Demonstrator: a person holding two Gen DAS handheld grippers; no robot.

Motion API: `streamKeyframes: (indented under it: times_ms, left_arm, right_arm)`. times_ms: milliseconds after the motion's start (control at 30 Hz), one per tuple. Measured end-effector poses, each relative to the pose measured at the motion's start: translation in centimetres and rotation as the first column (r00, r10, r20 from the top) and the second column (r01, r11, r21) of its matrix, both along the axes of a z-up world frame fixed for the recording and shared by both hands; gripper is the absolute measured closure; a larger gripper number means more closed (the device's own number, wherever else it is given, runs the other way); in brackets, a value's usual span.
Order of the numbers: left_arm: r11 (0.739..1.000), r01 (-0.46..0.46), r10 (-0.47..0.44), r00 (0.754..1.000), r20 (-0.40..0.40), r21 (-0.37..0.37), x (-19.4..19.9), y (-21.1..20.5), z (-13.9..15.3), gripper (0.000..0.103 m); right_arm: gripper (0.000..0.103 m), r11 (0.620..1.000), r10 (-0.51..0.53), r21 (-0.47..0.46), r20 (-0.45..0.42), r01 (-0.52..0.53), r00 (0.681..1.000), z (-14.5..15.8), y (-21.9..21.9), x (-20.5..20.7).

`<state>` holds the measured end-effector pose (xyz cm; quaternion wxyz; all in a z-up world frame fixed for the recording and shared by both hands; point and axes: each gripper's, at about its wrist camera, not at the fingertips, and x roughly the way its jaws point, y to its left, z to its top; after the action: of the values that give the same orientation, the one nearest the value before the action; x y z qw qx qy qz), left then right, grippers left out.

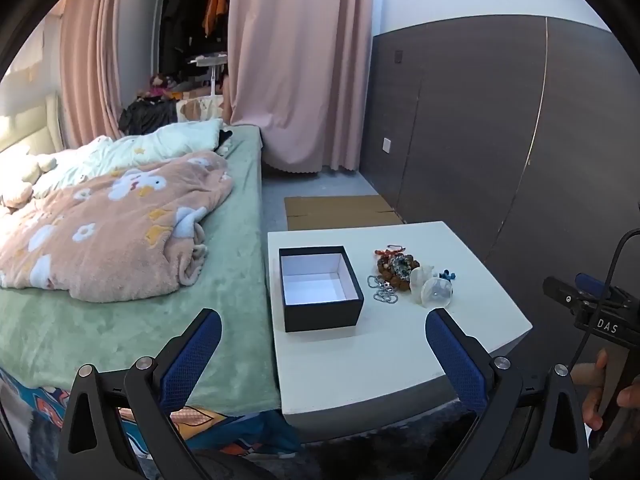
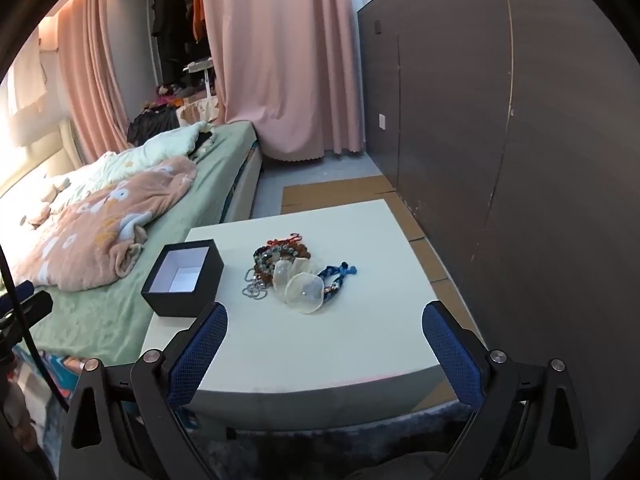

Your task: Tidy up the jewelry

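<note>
Our left gripper (image 1: 322,344) hangs spread wide with nothing between its blue-padded fingers (image 1: 192,354), angled down over the near edge of the white worktop (image 1: 360,364). Our right gripper (image 2: 324,336) is spread just as wide and equally empty, hovering above the worktop's near side.

On the worktop we see a black box (image 1: 320,290) with a white lining, lidless and with nothing inside, standing on the side next to the bed (image 1: 132,320). Just beside it, toward the dark wall panel (image 1: 500,128), lies the jewelry heap (image 2: 288,276). A silver chain (image 1: 383,289) lies nearest the box, touching a brown beaded bracelet (image 1: 394,268) piled with other beads and a bit of red cord. Two translucent shell-like discs (image 2: 304,292) lean on the near side of the heap, and a blue piece (image 2: 340,274) sticks out on the wall side. Neither gripper touches the box or the heap.

In the left wrist view, a hand (image 1: 600,392) shows at the right edge, wrapped around the other gripper's handle. A pink flowered blanket (image 1: 104,224) lies rumpled on the bed's green sheet.
</note>
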<state>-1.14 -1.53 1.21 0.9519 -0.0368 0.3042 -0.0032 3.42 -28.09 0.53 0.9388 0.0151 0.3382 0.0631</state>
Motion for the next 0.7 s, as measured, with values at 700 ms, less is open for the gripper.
streamKeyframes:
  times_ms: [700]
  left_arm:
    - [1.000,0.005,-0.005,1.000,0.029,0.009,-0.91,-0.82,0.96,0.001]
  right_arm:
    - [0.005,0.999,-0.019,-0.027,-0.005,0.019,1.000,0.23,-0.85,-0.65]
